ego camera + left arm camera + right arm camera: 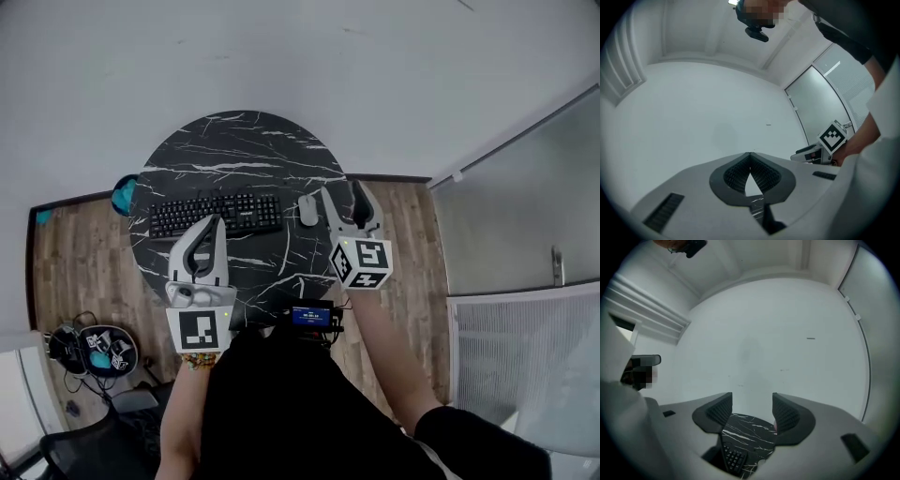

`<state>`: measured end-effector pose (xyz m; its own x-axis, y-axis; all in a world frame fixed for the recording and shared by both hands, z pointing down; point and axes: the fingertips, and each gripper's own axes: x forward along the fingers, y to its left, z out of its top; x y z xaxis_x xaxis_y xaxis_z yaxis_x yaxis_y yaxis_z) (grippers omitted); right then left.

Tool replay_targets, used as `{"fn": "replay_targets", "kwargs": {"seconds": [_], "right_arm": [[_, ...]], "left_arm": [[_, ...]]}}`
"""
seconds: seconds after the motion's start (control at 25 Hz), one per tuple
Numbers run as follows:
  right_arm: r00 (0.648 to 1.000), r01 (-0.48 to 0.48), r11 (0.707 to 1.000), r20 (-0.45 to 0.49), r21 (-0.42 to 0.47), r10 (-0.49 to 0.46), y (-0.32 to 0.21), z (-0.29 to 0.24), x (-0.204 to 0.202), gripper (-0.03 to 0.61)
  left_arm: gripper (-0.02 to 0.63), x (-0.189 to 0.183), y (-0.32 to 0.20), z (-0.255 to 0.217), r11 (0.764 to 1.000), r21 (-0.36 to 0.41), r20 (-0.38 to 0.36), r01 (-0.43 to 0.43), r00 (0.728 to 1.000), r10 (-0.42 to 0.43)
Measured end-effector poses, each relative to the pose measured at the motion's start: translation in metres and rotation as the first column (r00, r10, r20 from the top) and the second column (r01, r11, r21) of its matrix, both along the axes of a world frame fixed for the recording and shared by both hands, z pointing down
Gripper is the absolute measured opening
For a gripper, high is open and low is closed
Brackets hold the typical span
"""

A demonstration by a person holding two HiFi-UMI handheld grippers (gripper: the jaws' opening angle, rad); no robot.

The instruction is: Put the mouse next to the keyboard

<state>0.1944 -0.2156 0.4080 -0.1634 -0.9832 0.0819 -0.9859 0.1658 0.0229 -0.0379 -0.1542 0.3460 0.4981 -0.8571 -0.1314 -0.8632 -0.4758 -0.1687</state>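
On the round black marble table (234, 150) lies a black keyboard (216, 214), and a grey mouse (307, 209) sits just off its right end. My left gripper (212, 227) hovers over the table's near side, below the keyboard, its jaws closed tip to tip on nothing (750, 154). My right gripper (349, 199) is held just right of the mouse, open and empty (751, 409). The right gripper view looks between the jaws at the table (752, 434) and a corner of the keyboard (733, 459); I cannot make out the mouse there.
Wooden floor (80, 272) surrounds the table. A teal object (122, 194) lies at the table's left edge, and cables with marker-tagged gear (94, 349) lie on the floor at lower left. A glass partition (525, 216) stands to the right.
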Motion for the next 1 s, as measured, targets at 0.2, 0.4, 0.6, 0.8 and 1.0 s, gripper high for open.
{"fn": "replay_targets", "kwargs": {"seconds": [0.2,0.4,0.6,0.8,1.0], "right_arm": [[0.996,0.03,0.991,-0.088,0.134,-0.019,0.021,-0.048,-0.024,0.161],[0.989,0.093,0.971,-0.13,0.218,-0.066,0.034,-0.088,-0.05,0.146],[0.99,0.104,0.961,-0.116,0.254,-0.077,0.047,-0.109,-0.064,0.127],[0.989,0.111,0.963,-0.121,0.245,-0.083,0.057,-0.105,-0.074,0.109],[0.989,0.11,0.97,-0.119,0.219,-0.085,0.063,-0.092,-0.079,0.094]], "left_arm": [[0.009,-0.003,-0.004,-0.03,0.997,0.075,-0.018,0.012,1.0,-0.011],[0.009,-0.004,-0.006,-0.062,0.991,0.13,-0.058,0.021,0.998,-0.013],[0.009,-0.001,-0.004,-0.075,0.986,0.164,-0.086,0.023,0.996,-0.009],[0.009,0.004,-0.001,-0.064,0.991,0.135,-0.08,0.013,0.997,-0.003],[0.009,0.006,0.003,-0.051,0.994,0.113,-0.065,0.003,0.998,0.004]]}}
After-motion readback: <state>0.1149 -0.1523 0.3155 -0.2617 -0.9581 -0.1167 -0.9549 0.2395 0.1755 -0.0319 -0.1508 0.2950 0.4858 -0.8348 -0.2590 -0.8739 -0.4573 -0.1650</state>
